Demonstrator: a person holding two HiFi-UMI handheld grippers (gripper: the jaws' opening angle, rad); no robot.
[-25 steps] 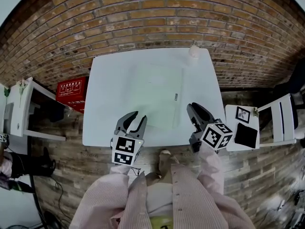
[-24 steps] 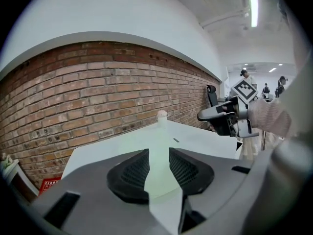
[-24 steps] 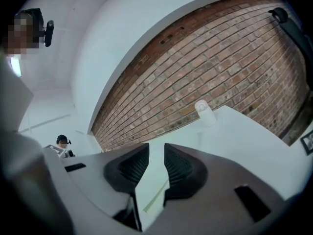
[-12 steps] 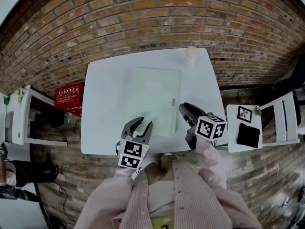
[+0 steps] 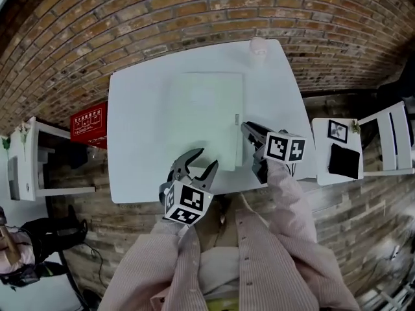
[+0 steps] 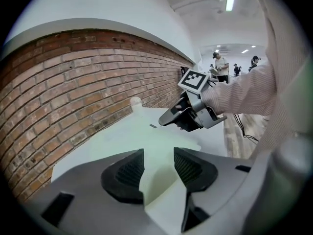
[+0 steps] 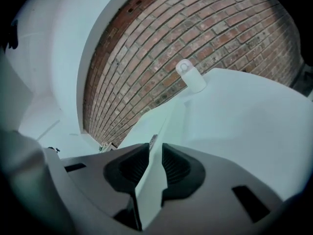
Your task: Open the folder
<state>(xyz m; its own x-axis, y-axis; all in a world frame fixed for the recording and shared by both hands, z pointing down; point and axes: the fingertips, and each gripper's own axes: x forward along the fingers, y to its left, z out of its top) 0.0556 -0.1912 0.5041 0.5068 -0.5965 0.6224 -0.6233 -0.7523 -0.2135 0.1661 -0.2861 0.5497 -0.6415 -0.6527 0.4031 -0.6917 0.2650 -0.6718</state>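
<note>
Right hand-held gripper [image 5: 248, 132] has its jaws pinched on the right-hand edge of the folder [image 5: 206, 115]. In its own view the thin pale sheet runs up between the two ribbed pads. Left hand-held gripper [image 5: 205, 160] stands with its jaws apart and nothing between them, poised at the folder's near edge. Only the pale cover shows through the gap. Pink striped sleeves [image 5: 285, 212] lead back from both tools.

A brick wall [image 5: 194, 18] fills the far side of the scene. Against it stands the white worktop [image 5: 136, 141], which carries the folder. The folder is pale green and lies a little right of the middle, its long sides running away from the person.

To the right, apart from the worktop, a low white side table [image 5: 322, 168] holds a black pad [image 5: 344, 161] and a small framed picture [image 5: 337, 130]. A red box [image 5: 87, 123] sits on the floor to the left of the worktop.

A small white bottle [image 5: 258, 46] stands at the worktop's far right corner, beyond the folder. A small dark clasp [image 5: 237, 118] sits on the folder's right edge, just past the right hand-held gripper's tips.
</note>
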